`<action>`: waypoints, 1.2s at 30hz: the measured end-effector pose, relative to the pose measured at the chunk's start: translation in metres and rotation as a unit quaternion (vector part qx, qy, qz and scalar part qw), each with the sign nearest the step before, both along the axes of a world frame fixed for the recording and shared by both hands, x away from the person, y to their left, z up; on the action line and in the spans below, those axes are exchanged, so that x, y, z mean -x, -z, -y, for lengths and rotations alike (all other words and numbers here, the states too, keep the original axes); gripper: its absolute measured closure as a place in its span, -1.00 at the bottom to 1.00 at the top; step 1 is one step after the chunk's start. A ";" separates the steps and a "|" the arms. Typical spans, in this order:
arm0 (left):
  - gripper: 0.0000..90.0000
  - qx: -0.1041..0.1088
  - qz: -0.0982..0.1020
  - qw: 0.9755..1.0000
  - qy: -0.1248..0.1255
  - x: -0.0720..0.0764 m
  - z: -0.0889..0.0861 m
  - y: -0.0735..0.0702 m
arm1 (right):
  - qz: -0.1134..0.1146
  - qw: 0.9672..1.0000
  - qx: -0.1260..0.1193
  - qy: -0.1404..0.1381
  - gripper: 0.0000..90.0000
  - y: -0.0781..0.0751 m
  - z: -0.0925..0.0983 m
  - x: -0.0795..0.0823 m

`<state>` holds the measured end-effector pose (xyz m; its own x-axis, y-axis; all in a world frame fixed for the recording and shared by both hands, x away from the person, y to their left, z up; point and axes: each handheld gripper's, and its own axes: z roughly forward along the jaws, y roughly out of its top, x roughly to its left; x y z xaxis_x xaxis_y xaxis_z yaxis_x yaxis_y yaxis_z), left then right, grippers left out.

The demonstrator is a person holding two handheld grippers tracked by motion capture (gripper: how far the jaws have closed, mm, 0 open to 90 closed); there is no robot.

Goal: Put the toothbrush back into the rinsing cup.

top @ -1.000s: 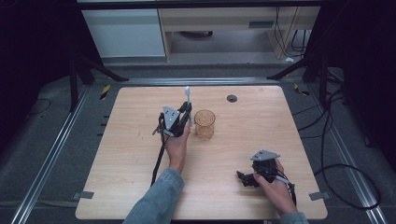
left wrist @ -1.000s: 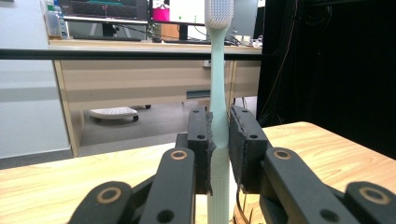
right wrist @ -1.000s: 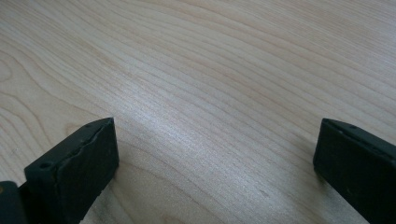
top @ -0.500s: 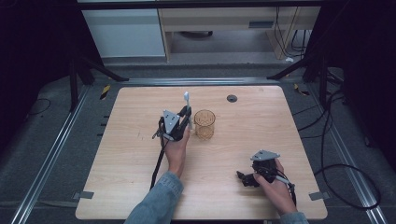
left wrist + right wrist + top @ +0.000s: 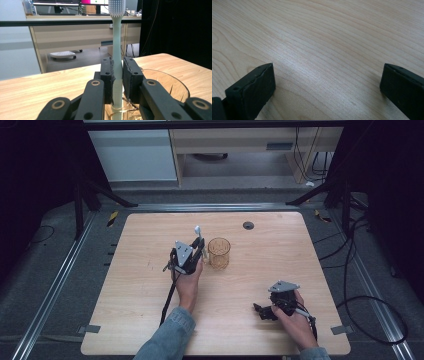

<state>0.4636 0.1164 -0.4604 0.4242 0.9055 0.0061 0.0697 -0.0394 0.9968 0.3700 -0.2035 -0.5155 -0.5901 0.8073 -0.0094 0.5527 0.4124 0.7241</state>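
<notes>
Toothbrush (image 5: 116,50), one only, is standing upright between the black pads of the left tool (image 5: 117,75), which is clamping tight on its pale green handle, the bristled head rising well above the pads. In the high view the left tool (image 5: 192,252) is hovering just beside the one amber glass cup (image 5: 218,253), which is standing upright near the middle of the desk (image 5: 125,285); in the left gripper view the handle's lower end is hanging over the cup (image 5: 172,86) mouth. The right tool (image 5: 265,310) is resting low near the desk's front right, well apart from the cup, its jaws gaping wide with nothing between them but bare wood. One small dark round disc (image 5: 248,225) is lying near the far edge. Two tools, two hands, one sleeve of blue denim (image 5: 170,335).
</notes>
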 end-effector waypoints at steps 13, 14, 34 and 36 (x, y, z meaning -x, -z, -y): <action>0.74 -0.007 -0.021 1.000 -0.005 0.000 -0.001 0.001 | 0.000 1.000 0.000 0.000 -0.99 0.000 0.000 0.000; 0.74 -0.007 -0.021 1.000 -0.005 0.000 -0.001 0.001 | 0.000 1.000 0.000 0.000 -0.99 0.000 0.000 0.000; 0.73 -0.020 -0.041 0.999 -0.006 -0.006 0.001 -0.004 | 0.000 1.000 -0.001 0.000 -0.99 0.000 0.000 0.000; 0.73 -0.022 -0.045 0.999 -0.005 -0.007 0.002 -0.003 | 0.000 1.000 0.000 0.000 -0.99 0.000 0.000 0.000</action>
